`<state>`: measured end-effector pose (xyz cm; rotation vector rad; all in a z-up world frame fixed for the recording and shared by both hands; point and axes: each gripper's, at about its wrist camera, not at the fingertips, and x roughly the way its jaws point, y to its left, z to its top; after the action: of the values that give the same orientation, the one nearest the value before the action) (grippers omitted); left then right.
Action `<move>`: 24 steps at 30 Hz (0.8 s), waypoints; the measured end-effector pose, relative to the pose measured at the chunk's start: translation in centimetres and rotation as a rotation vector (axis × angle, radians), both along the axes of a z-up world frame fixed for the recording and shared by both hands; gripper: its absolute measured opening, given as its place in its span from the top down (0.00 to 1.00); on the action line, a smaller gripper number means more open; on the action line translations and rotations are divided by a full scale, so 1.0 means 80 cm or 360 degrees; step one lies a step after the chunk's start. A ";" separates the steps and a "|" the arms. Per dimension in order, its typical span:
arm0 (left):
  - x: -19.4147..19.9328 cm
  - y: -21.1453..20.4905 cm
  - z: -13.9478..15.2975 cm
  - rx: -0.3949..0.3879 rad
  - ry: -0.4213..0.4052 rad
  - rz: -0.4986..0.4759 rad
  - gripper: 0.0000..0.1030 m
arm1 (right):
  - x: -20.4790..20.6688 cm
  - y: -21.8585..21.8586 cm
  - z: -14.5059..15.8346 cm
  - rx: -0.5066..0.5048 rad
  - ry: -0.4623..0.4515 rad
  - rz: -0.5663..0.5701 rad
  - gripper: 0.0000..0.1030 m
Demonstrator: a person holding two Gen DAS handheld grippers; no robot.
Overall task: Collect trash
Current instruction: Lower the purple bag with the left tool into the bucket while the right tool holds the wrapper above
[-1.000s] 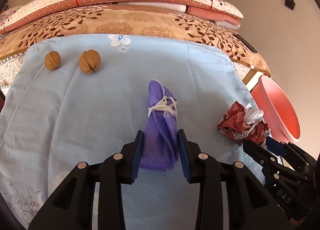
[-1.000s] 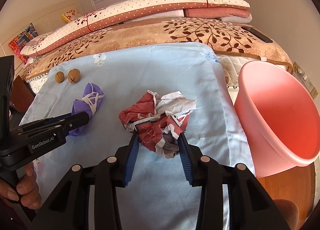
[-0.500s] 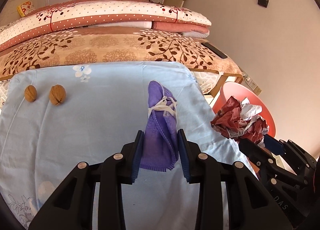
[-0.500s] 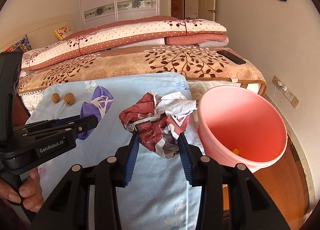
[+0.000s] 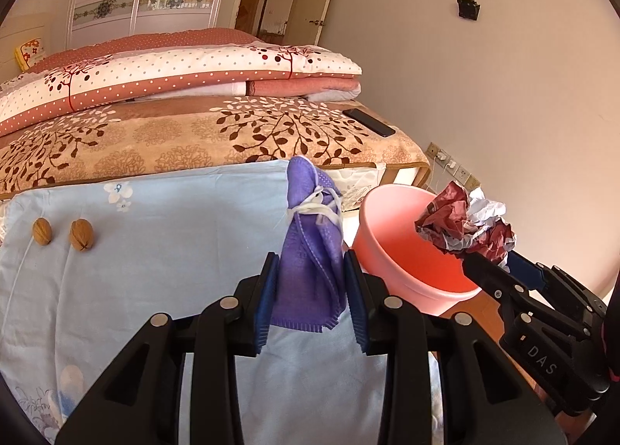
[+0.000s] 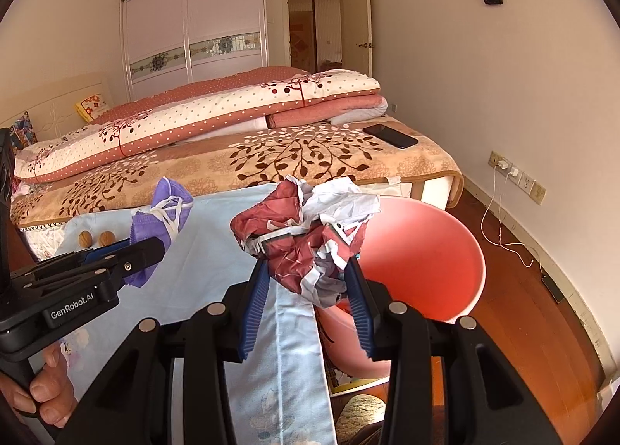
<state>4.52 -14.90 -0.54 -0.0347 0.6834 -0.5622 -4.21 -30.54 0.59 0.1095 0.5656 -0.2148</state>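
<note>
My left gripper (image 5: 310, 286) is shut on a crumpled purple face mask (image 5: 310, 251) with white ear loops and holds it in the air above the right part of the blue sheet. The mask also shows in the right wrist view (image 6: 162, 216). My right gripper (image 6: 308, 290) is shut on a crumpled red and white paper ball (image 6: 306, 235), held above the near rim of the pink bin (image 6: 426, 251). From the left wrist view the paper ball (image 5: 465, 224) hangs over the pink bin (image 5: 407, 247), which stands on the floor beside the bed.
Two walnuts (image 5: 62, 233) lie on the blue sheet (image 5: 155, 251) at the left. Folded quilts (image 5: 174, 76) are stacked behind on the bed, and a black phone (image 5: 368, 122) lies on the brown blanket. A wall with sockets (image 6: 515, 175) and a wooden floor lie right.
Both grippers have lifted their loads off the sheet and moved right toward the pink bin. The paper ball is now over the bin's rim.
</note>
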 end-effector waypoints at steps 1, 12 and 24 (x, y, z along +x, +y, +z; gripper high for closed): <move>-0.002 -0.004 0.003 -0.0002 -0.0013 -0.0009 0.67 | -0.004 -0.005 0.002 0.0004 -0.0010 -0.0017 0.61; -0.018 -0.054 0.019 -0.0040 -0.0079 -0.0145 0.67 | -0.030 -0.051 0.014 0.0026 -0.0043 -0.0183 0.61; -0.009 -0.096 0.018 -0.0036 -0.0108 -0.0219 0.67 | -0.028 -0.086 0.004 0.0065 -0.0006 -0.0307 0.61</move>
<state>3.80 -22.55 0.94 0.0105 0.6161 -0.7003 -6.42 -37.42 0.88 0.2043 0.5558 -0.3908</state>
